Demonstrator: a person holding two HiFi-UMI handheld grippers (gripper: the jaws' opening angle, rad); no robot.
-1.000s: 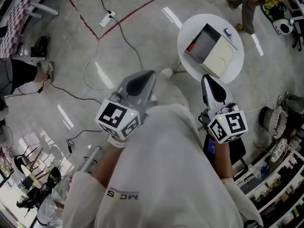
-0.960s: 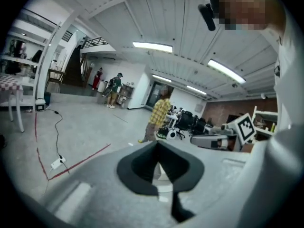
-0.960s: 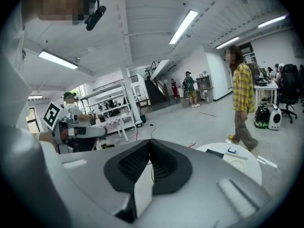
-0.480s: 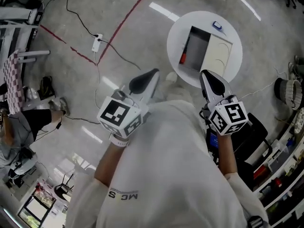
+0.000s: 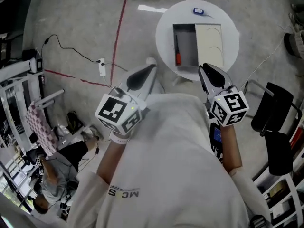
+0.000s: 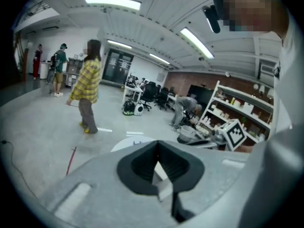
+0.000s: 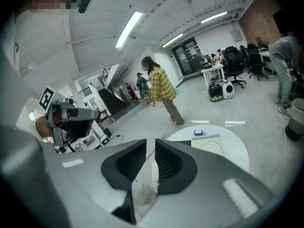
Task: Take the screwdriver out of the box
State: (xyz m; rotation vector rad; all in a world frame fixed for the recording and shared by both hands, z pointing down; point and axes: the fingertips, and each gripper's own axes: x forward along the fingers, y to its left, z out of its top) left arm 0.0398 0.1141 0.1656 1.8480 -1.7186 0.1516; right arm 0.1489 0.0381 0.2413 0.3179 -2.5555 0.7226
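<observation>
I see a grey floor (image 5: 71, 23) crossed by a red line (image 5: 118, 37), and on it a round white surface (image 5: 166, 18) ahead of me. An open box (image 5: 186, 46) takes up the middle of the surface, with its cream lid (image 5: 209, 42) folded out flat toward the right edge.

The left tongs (image 5: 148, 70) are held in front of my chest, and in the head view their tip lies off the surface's near left edge, over the floor. In the left gripper view, these tongs (image 6: 157, 144) have their pads together at the tip with nothing between them. The tip of the right tongs (image 5: 203, 69) overlaps the near edge of the surface, just short of the box's near wall. In the right gripper view, the right tongs (image 7: 151, 144) are opening, with a narrow gap and nothing in it.

The screwdriver (image 5: 177, 51) lies inside the box along its left wall, red handle toward the near edge. It sits between the two tips and beyond them, apart from both. A small blue item (image 5: 198, 11) rests by the far edge.
</observation>
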